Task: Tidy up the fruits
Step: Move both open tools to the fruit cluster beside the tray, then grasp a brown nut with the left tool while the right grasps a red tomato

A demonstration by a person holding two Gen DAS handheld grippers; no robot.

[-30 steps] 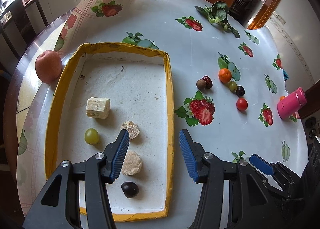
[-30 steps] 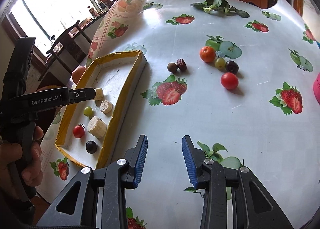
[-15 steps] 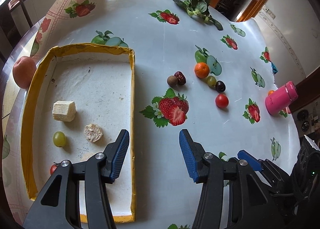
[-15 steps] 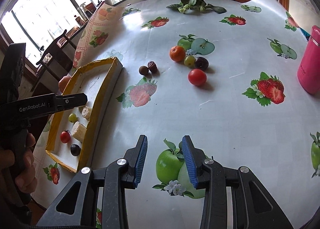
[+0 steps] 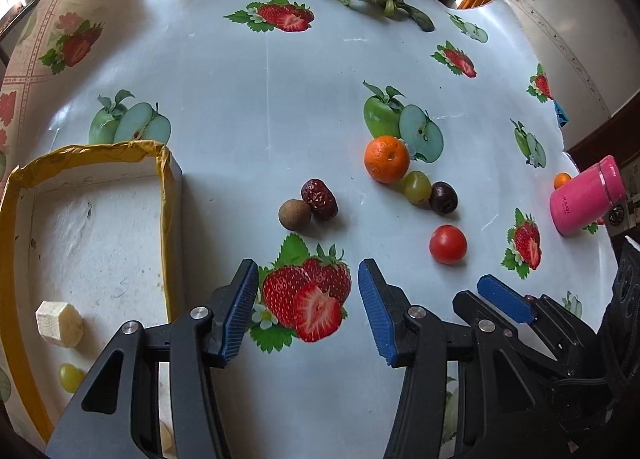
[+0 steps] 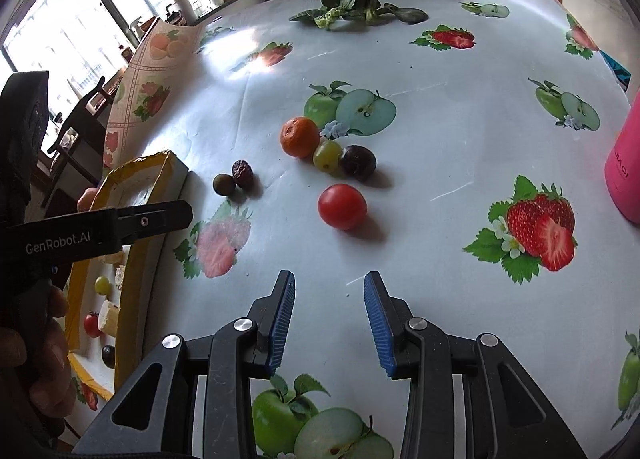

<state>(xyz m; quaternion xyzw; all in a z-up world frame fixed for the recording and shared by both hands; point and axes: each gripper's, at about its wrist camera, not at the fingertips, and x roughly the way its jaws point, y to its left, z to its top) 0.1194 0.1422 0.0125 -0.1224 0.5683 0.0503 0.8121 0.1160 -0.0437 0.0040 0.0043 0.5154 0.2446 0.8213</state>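
L gripper (image 5: pixel 304 315) jaws wide, empty, tray (image 5: pixel 168 179) to its left. R gripper (image 6: pixel 329 323) narrower, empty; tomato (image 6: pixel 342 206) just ahead.

Loose fruits (image 5: pixel 416 187) clustered on tablecloth; yellow-rimmed tray (image 5: pixel 166 219) beside
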